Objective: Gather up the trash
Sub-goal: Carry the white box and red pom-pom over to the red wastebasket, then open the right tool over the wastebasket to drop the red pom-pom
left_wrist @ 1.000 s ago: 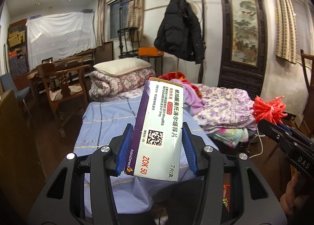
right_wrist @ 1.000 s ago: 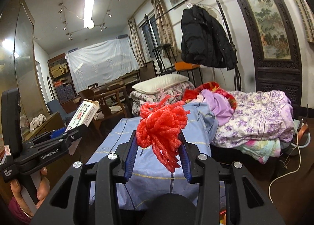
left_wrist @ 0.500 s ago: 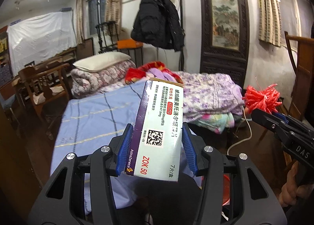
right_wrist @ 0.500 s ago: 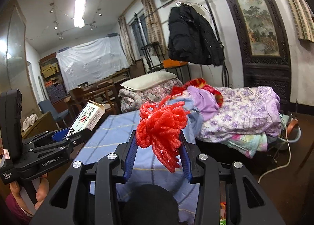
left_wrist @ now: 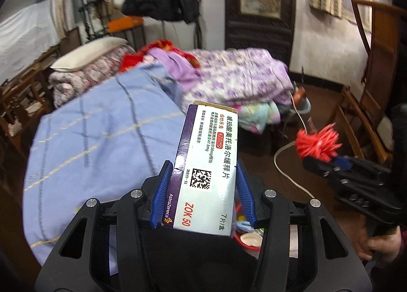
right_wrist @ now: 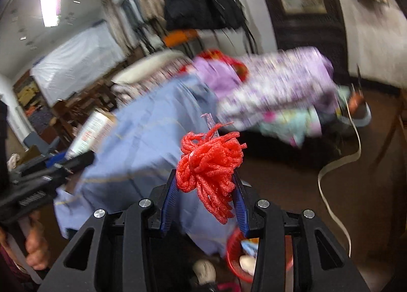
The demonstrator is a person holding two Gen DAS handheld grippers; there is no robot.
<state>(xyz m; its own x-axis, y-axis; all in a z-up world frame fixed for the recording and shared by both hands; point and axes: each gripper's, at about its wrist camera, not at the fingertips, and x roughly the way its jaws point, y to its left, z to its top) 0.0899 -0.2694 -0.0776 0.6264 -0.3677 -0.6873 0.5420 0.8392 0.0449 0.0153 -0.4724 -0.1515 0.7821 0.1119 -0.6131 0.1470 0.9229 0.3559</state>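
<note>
Beside bed edge (left_wrist: pixel 76 215), left hand-held gripper (left_wrist: pixel 202 190) grasping medicine box (left_wrist: pixel 208 164), right hand-held gripper (right_wrist: pixel 206 197) grasping red netting (right_wrist: pixel 211 164).

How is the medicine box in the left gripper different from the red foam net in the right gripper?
The medicine box is a flat, stiff carton, white and purple with printed text; the red foam net is a soft, crumpled mesh bunch, plain red. Both are clamped between blue pads, by the left gripper and the right gripper.

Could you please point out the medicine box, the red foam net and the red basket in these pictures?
medicine box (left_wrist: pixel 208 172): left wrist view, on its printed front face.
red foam net (right_wrist: pixel 209 167): right wrist view, middle of the bundle.
red basket (right_wrist: pixel 230 251): right wrist view, on its left rim.
</note>
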